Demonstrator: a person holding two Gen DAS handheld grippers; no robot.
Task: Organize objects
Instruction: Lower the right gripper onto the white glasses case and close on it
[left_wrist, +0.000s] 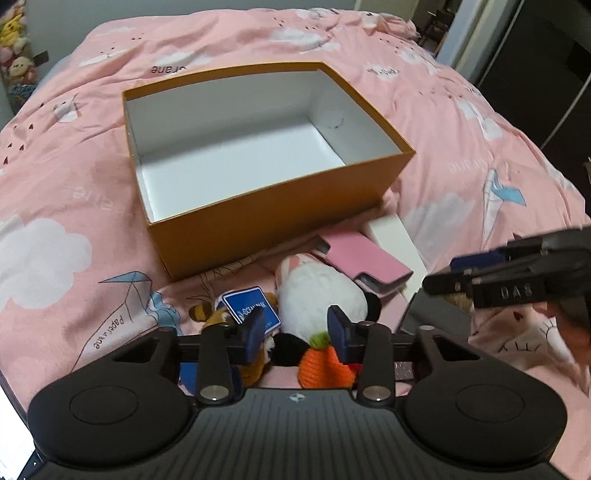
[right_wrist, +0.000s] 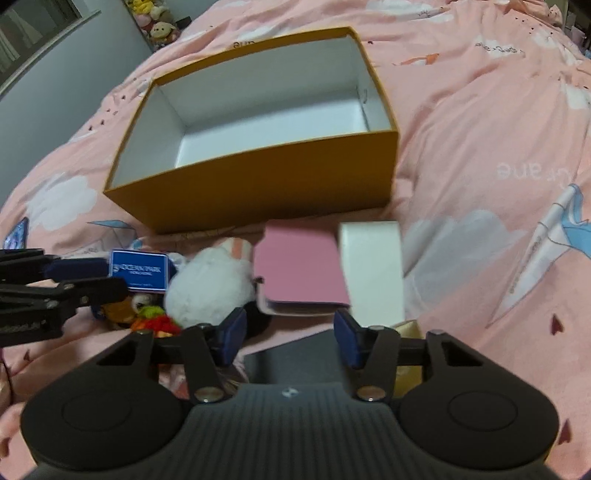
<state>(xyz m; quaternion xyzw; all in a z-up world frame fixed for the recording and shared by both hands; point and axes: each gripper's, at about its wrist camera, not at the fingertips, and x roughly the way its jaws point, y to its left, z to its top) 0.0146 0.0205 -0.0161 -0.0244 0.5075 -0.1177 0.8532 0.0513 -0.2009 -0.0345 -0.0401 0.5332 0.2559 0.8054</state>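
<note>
An open orange box (left_wrist: 280, 218) (right_wrist: 258, 192) with a white, empty inside sits on the pink bed. In front of it lie a white plush toy (left_wrist: 317, 291) (right_wrist: 210, 284) with an orange knitted part (left_wrist: 325, 365), a blue card (left_wrist: 247, 304) (right_wrist: 138, 271), a pink wallet (left_wrist: 365, 258) (right_wrist: 301, 266), a white box (left_wrist: 397, 236) (right_wrist: 373, 269) and a dark flat item (right_wrist: 295, 362). My left gripper (left_wrist: 299, 336) is open, hovering over the plush. My right gripper (right_wrist: 290, 338) is open above the dark item, just short of the wallet.
The pink patterned duvet (left_wrist: 461, 147) (right_wrist: 480, 129) covers the bed. Plush toys (left_wrist: 14, 44) (right_wrist: 159, 22) sit at the far left by the wall. A dark wardrobe (left_wrist: 535, 74) stands at right. A small brown plush (left_wrist: 201, 312) lies beside the blue card.
</note>
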